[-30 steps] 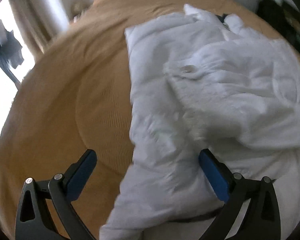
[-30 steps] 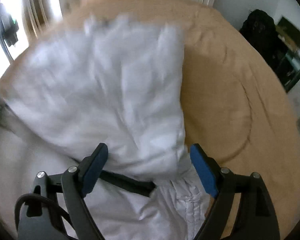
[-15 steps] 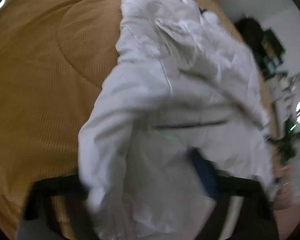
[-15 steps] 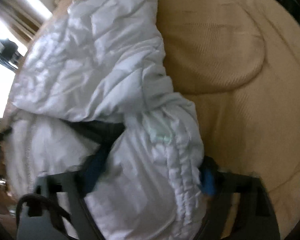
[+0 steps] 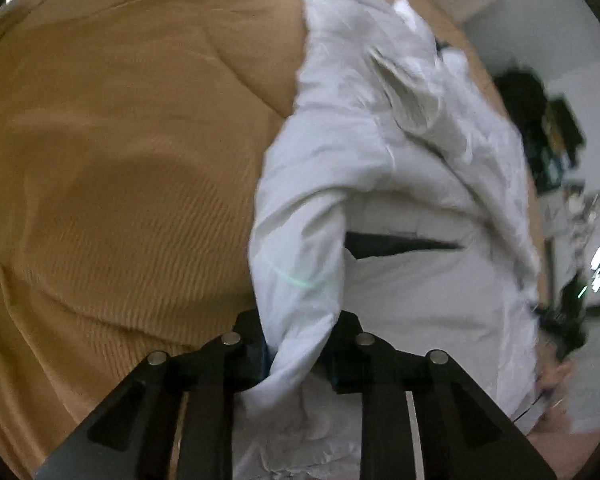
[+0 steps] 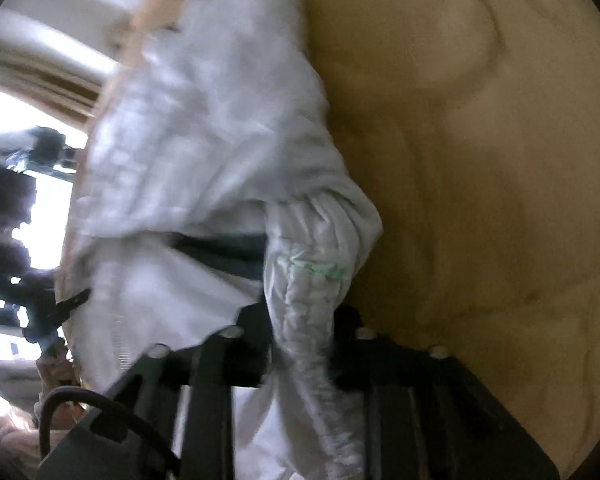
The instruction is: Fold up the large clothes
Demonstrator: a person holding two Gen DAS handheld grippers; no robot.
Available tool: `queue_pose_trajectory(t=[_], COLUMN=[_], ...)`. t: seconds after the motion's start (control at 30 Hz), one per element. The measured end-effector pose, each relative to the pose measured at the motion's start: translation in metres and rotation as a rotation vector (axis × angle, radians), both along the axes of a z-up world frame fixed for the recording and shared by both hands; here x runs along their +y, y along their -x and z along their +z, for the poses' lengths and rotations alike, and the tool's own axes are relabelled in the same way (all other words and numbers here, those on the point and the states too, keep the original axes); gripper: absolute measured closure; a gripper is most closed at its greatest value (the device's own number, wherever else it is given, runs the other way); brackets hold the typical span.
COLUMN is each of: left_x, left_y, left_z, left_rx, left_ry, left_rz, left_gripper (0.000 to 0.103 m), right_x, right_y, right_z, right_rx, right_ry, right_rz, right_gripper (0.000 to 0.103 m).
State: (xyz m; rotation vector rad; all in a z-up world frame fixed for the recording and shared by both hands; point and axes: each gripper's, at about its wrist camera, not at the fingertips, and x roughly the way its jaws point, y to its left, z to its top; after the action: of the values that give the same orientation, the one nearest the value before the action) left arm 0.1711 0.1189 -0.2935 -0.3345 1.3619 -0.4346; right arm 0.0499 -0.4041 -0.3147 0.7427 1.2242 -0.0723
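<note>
Early — jacket (image 5: pixel 380 152) is pinched at each side by left gripper (image 5: pixel 296 354) and right gripper (image 6: pixel 300 348) over bed (image 5: pixel 120 160); no fold is made yet.

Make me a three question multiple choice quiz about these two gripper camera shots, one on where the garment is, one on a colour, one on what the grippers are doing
1. The white puffy jacket lies on:
A a bed cover
B a wooden chair
C a tiled floor

2. The ribbed bed cover is:
A blue
B tan
C green

3. The two grippers are:
A both open
B one open
C both shut on fabric

Answers:
1 A, the jacket spreads over the quilted cover.
2 B, it looks tan-orange in both views.
3 C, the left gripper and right gripper each pinch a bunched fold.
</note>
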Motion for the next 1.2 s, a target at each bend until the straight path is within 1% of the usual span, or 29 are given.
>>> queue_pose_trajectory(t=[0.03, 0.07, 0.1, 0.13, 0.17, 0.2, 0.23, 0.3, 0.37, 0.43, 0.47, 0.53, 0.6, 0.63, 0.67, 0.7, 0.73, 0.77, 0.8, 0.83, 0.87, 0.9, 0.93, 1.0, 1.03, 1.1, 1.2], left_x=[0.004, 0.006, 0.007, 0.007, 0.008, 0.009, 0.009, 0.013, 0.009, 0.005, 0.006, 0.003, -0.003, -0.007, -0.004, -0.007, -0.004, -0.008, -0.01, -0.011, -0.007, -0.006, -0.007, -0.004, -0.003, -0.001, 0.008], left_y=[0.001, 0.004, 0.009, 0.015, 0.022, 0.031, 0.039, 0.051, 0.061, 0.073, 0.08, 0.089, 0.092, 0.092, 0.098, 0.096, 0.098, 0.097, 0.098, 0.1, 0.101, 0.104, 0.107, 0.112, 0.116, 0.126, 0.145], left_z=[0.004, 0.01, 0.016, 0.021, 0.023, 0.025, 0.024, 0.016, 0.01, 0.011, 0.013, 0.012, 0.014, 0.014, 0.015, 0.017, 0.016, 0.019, 0.024, 0.033, 0.04, 0.052, 0.06, 0.074, 0.08, 0.089, 0.103], left_rx=[0.006, -0.002, -0.023, -0.047, -0.063, -0.08, -0.077, -0.029, -0.012, -0.045, -0.056, -0.046, -0.058, -0.058, -0.058, -0.056, -0.059, -0.066, -0.08, -0.105, -0.126, -0.16, -0.177, -0.206, -0.225, -0.253, -0.276], left_ry=[0.02, 0.01, -0.021, -0.047, -0.061, -0.071, -0.065, -0.039, -0.031, -0.046, -0.044, -0.028, -0.049, -0.052, -0.055, -0.053, -0.052, -0.057, -0.072, -0.08, -0.079, -0.075, -0.072, -0.066, -0.067, -0.063, -0.039], left_rz=[0.025, 0.034, 0.027, 0.019, 0.015, 0.009, -0.006, -0.021, -0.032, -0.044, -0.041, -0.048, -0.06, -0.068, -0.073, -0.071, -0.071, -0.07, -0.074, -0.081, -0.084, -0.084, -0.086, -0.095, -0.109, -0.159, -0.28], left_gripper=[0.075, 0.062, 0.052, 0.029, 0.015, 0.015, 0.015, 0.015, 0.015, 0.015, 0.015, 0.017, 0.026, 0.038, 0.052, 0.057, 0.066, 0.073, 0.076, 0.079, 0.08, 0.08, 0.081, 0.082, 0.082, 0.082, 0.082], right_x=[-0.002, -0.004, -0.004, -0.002, 0.004, 0.01, 0.015, 0.02, 0.026, 0.028, 0.028, 0.032, 0.038, 0.036, 0.04, 0.041, 0.041, 0.04, 0.041, 0.043, 0.044, 0.05, 0.06, 0.064, 0.066, 0.063, 0.058], right_y=[0.006, 0.014, 0.018, 0.022, 0.027, 0.027, 0.029, 0.041, 0.049, 0.053, 0.061, 0.064, 0.075, 0.085, 0.083, 0.079, 0.072, 0.07, 0.065, 0.06, 0.059, 0.056, 0.05, 0.053, 0.056, 0.069, 0.09], right_z=[-0.001, 0.003, 0.006, 0.011, 0.017, 0.018, 0.02, 0.019, 0.012, 0.006, 0.002, 0.0, 0.0, 0.0, 0.0, 0.0, -0.003, -0.005, -0.005, 0.0, 0.008, 0.019, 0.03, 0.054, 0.064, 0.075, 0.08], right_rx=[-0.009, -0.039, -0.049, -0.058, -0.062, -0.059, -0.053, -0.052, -0.047, -0.034, -0.033, -0.05, -0.088, -0.101, -0.125, -0.136, -0.14, -0.143, -0.154, -0.165, -0.188, -0.214, -0.244, -0.301, -0.316, -0.331, -0.334], right_ry=[-0.017, -0.038, -0.027, 0.0, 0.05, 0.075, 0.087, 0.093, 0.095, 0.088, 0.058, 0.015, -0.049, -0.056, -0.076, -0.095, -0.142, -0.168, -0.176, -0.163, -0.155, -0.149, -0.147, -0.127, -0.111, -0.088, -0.078], right_rz=[-0.024, -0.05, -0.04, -0.021, 0.017, 0.047, 0.073, 0.105, 0.123, 0.125, 0.129, 0.129, 0.142, 0.143, 0.15, 0.144, 0.13, 0.12, 0.112, 0.114, 0.118, 0.119, 0.122, 0.141, 0.151, 0.172, 0.208], right_gripper=[0.064, 0.059, 0.056, 0.049, 0.042, 0.038, 0.035, 0.034, 0.032, 0.029, 0.028, 0.027, 0.025, 0.028, 0.045, 0.058, 0.075, 0.082, 0.084, 0.087, 0.089, 0.089, 0.09, 0.091, 0.091, 0.091, 0.091])
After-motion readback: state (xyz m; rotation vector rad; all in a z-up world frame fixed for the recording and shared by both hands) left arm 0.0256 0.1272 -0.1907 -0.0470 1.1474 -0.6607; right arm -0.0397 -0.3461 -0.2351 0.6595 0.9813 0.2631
